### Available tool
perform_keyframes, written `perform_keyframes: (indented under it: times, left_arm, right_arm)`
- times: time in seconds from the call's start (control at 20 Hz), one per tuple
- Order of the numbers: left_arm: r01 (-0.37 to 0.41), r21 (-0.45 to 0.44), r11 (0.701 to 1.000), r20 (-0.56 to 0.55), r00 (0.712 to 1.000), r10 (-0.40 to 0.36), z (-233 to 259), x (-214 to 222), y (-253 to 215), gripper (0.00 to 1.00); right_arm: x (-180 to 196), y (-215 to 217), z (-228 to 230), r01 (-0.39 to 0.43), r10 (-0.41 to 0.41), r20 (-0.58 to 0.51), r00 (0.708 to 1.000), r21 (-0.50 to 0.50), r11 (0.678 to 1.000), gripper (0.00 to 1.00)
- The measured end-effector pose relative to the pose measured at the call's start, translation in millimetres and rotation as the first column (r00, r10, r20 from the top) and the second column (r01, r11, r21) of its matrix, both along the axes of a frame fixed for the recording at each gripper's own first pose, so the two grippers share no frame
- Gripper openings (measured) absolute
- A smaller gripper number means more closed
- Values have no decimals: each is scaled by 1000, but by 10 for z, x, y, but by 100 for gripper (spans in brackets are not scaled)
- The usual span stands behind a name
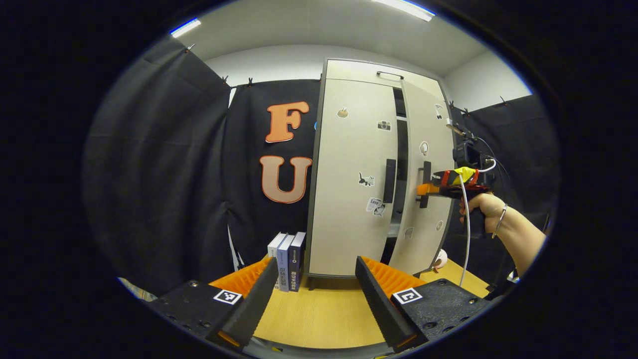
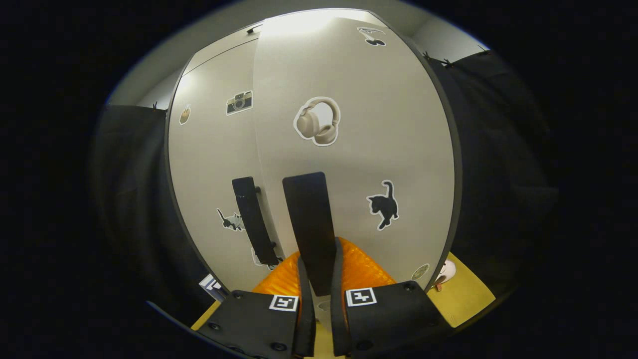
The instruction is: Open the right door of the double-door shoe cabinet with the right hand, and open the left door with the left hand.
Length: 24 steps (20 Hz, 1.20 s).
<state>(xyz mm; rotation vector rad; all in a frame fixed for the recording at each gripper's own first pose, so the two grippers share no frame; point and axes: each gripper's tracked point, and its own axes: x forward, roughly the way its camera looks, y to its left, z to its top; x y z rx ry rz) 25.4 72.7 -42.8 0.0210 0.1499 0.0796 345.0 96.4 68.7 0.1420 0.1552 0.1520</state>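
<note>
A tall beige shoe cabinet point(image 1: 349, 174) with stickers stands on a wooden table. Its right door point(image 1: 426, 199) is swung partly out, leaving a dark gap; the left door point(image 1: 351, 149) is flush. In the right gripper view, my right gripper point(image 2: 317, 279) is shut on the right door's black vertical handle point(image 2: 309, 219), with the left door's handle point(image 2: 251, 219) beside it. The left gripper view shows that same gripper point(image 1: 423, 189), held by a hand, at the right handle. My left gripper point(image 1: 311, 294) hangs open above the table, well short of the left handle point(image 1: 389, 180).
A few books point(image 1: 287, 259) stand upright on the wooden table point(image 1: 319, 309) just left of the cabinet. Black cloth walls close in on both sides. A small pale object point(image 1: 440, 259) lies at the cabinet's right foot. The person's forearm point(image 1: 518, 234) reaches in from the right.
</note>
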Motion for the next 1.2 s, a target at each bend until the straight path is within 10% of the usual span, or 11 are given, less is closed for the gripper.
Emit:
perform_keyframes:
  times: [0.1,1.2]
  left_arm:
    - [-4,-11,1000,7,1000,4,45,-67,-51,95]
    - [-81,7,997,35,996,81,203,-201,-857,95]
  right_arm:
    - [-42,-9,6,2,-2,-8,1000,37,999,8]
    - [-403,-603,101,-29,30,35,999,-25,999,7]
